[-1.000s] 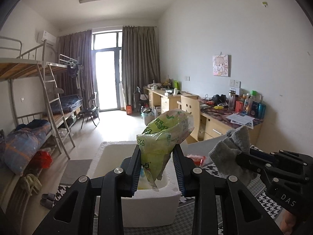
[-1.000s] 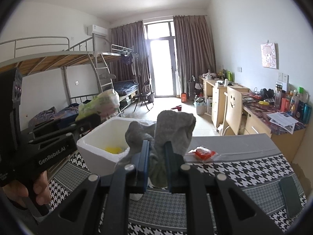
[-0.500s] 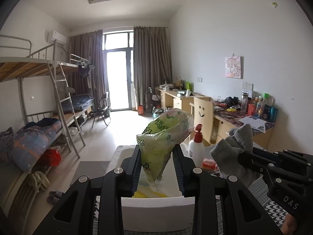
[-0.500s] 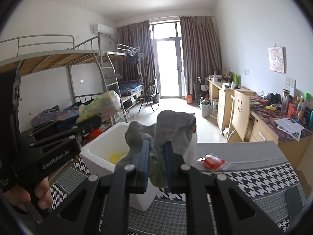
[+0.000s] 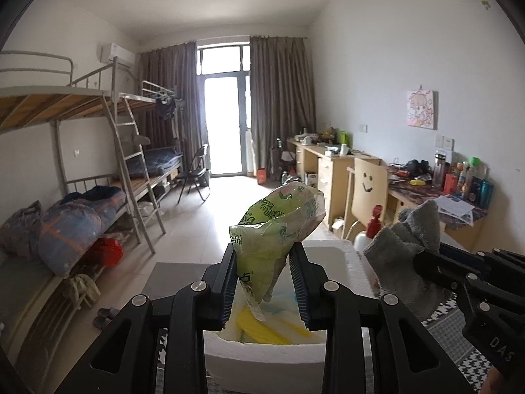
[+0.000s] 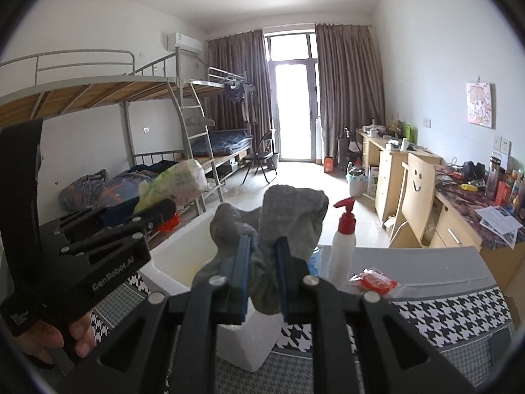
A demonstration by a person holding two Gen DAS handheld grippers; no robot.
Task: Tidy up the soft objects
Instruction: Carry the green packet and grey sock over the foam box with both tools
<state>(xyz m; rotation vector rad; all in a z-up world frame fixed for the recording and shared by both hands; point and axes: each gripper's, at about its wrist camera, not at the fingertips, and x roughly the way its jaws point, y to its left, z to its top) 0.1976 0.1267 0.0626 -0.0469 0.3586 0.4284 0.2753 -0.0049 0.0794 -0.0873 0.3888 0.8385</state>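
Carrying both items above white foam box: left hand-held gripper clamps crinkly green plastic packet; right hand-held gripper pinches grey knitted sock. Neither dropped in yet; yellow item already inside.

right gripper: jaws clamped on grey sock, bunched, rising above the fingers
left gripper: at left, gripping green-white packet
foam box: white, open, beneath both grippers
spray bottle: white, red pump, upright, just right of the sock
red packet: on houndstooth tablecloth
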